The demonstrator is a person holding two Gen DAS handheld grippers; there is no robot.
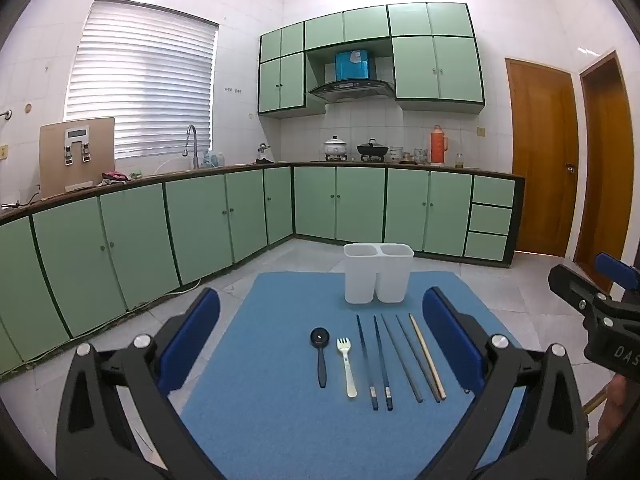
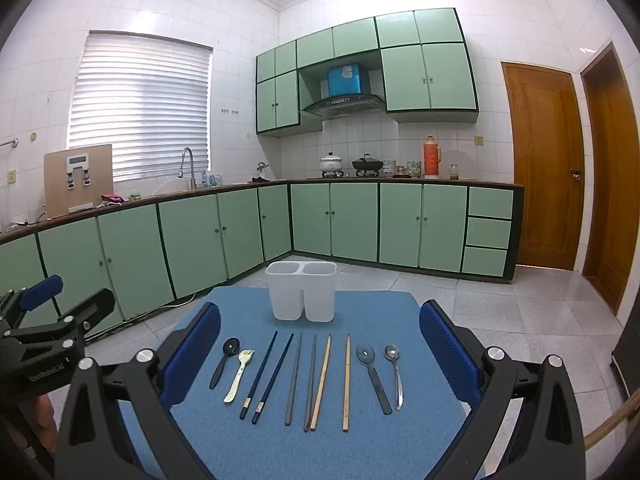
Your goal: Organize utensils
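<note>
Ten thin, stiff, slippery utensils [image 2: 304, 380] lie at six o'clock of the white plastic two-compartment holder [image 2: 302, 290]; grip each mid-handle. The left gripper [image 1: 320, 330] and right gripper [image 2: 320, 334] gape wide, empty.

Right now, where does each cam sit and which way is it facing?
Left wrist: on the left tool, open, looking forward and slightly down at the blue mat, white holder and utensils; the right tool shows at the right edge.
Right wrist: on the right tool, open, same heading, seeing the full utensil row; the left tool shows at the left edge.
Shared: mat, holder, black spoon, white fork, chopsticks, green kitchen cabinets.
</note>
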